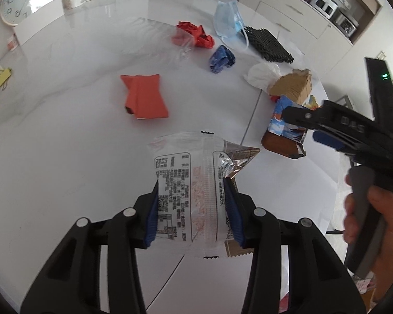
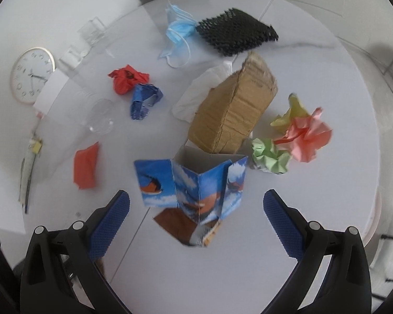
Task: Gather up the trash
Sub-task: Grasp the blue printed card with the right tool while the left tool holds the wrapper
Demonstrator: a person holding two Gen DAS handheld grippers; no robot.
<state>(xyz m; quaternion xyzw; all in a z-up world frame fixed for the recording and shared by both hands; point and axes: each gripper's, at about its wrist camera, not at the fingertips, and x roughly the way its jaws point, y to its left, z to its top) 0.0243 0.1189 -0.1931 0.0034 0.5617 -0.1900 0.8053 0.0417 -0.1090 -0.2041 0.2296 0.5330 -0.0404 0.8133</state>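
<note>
Left gripper [image 1: 191, 209] clamped on a clear printed wrapper [image 1: 188, 183], pads pressing both its side edges, jaws part-way in; wrapper's long axis running near to far along the fingers, with a foil scrap [image 1: 238, 159] pinched at its right edge. Right gripper [image 2: 196, 217] wide open, holding nothing, hovering above the blue carton [image 2: 194, 185], which sits dead ahead between and just beyond the fingertips, opened out, its width running left to right across the jaws. So: right hand [image 1: 372, 214] by far the nearer to the carton, probably the next pick; a straight drop with jaws closing across the folds looks enough, though the cardboard box [image 2: 233, 115] leans right against its far edge. Farther out: green paper ball [image 2: 269, 157] and pink ball [image 2: 306, 136] to the right, orange packet [image 2: 86, 164] to the left, blue wad [image 2: 144, 102], red wad [image 2: 127, 78], mask [image 2: 178, 36] and black mesh [image 2: 235, 31] at the far side. White glossy round table [image 2: 327, 78], a seam across it; clock [image 2: 32, 74] at the left edge; kitchen cabinets [image 1: 288, 7] beyond
</note>
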